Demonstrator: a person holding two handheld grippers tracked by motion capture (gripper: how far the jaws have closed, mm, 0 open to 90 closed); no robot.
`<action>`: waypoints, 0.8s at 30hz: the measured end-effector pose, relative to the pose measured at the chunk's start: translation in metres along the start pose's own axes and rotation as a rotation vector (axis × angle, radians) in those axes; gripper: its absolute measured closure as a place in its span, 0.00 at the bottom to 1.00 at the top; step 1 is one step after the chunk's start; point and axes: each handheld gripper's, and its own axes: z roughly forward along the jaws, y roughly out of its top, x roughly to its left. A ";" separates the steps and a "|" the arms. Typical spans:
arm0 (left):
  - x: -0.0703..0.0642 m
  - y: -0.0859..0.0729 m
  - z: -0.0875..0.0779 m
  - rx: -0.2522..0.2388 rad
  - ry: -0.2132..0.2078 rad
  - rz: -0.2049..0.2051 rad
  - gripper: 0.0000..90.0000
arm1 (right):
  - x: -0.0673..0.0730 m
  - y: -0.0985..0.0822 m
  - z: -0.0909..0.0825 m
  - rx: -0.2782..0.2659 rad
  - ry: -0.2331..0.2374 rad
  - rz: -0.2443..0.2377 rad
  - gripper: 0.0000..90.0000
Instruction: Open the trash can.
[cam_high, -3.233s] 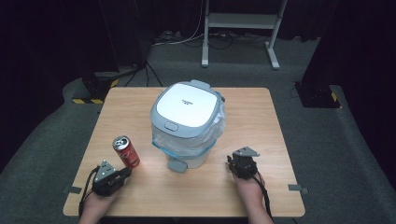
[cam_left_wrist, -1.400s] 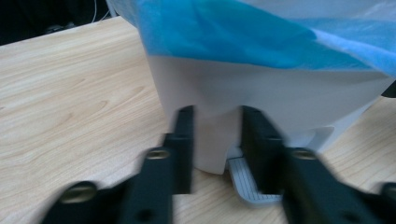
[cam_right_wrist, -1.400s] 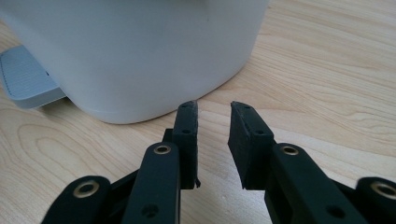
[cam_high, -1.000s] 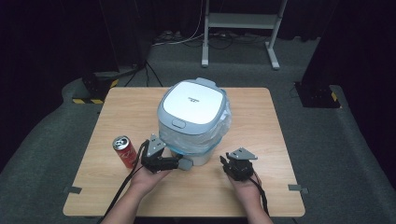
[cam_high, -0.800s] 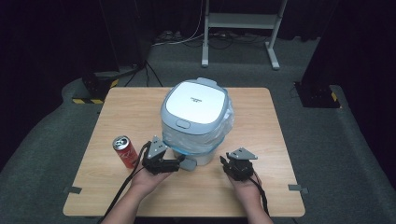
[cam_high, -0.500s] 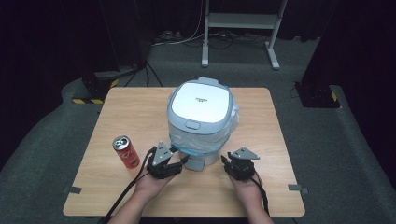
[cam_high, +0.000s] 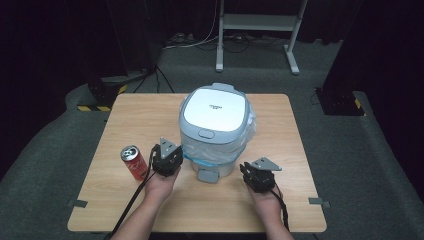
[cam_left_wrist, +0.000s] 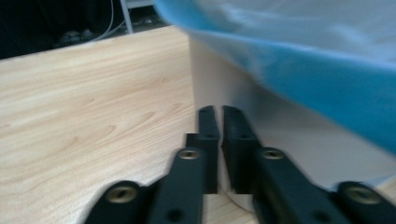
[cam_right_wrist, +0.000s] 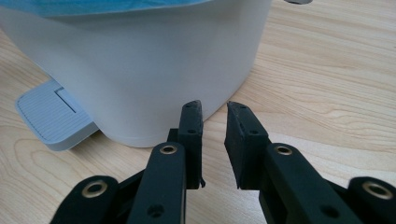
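Note:
A white pedal bin (cam_high: 215, 112) with a grey-rimmed lid and a blue bag liner (cam_high: 215, 155) stands mid-table, its grey pedal (cam_high: 207, 176) facing the person. My left gripper (cam_high: 170, 156) sits at the bin's front left, and in the left gripper view its jaws (cam_left_wrist: 215, 112) are shut, tips against the bin's white wall (cam_left_wrist: 280, 135) under the blue bag (cam_left_wrist: 327, 79). My right gripper (cam_high: 255, 172) rests at the bin's front right. Its jaws (cam_right_wrist: 214, 108) stand slightly open, empty, just short of the bin wall (cam_right_wrist: 140, 70), with the pedal (cam_right_wrist: 51, 119) to their left.
A red drink can (cam_high: 134, 161) stands upright just left of my left gripper. The wooden table (cam_high: 140, 115) has free room behind and to both sides of the bin. A white stand (cam_high: 255, 22) and cables lie on the floor beyond.
My left gripper came in from left of the can to the bin's front left. The bin turned and slid right, so its pedal now faces the person. The right gripper barely moved.

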 end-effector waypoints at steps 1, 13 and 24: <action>-0.002 -0.001 -0.001 -0.005 -0.020 -0.001 0.99 | -0.001 0.000 0.000 0.000 -0.001 -0.001 0.84; -0.012 0.003 0.008 -0.026 -0.070 -0.016 0.94 | -0.030 0.005 -0.007 -0.053 -0.092 0.061 0.83; -0.016 0.005 0.023 -0.024 -0.062 -0.027 0.98 | -0.040 0.031 0.018 -0.052 -0.120 0.046 0.91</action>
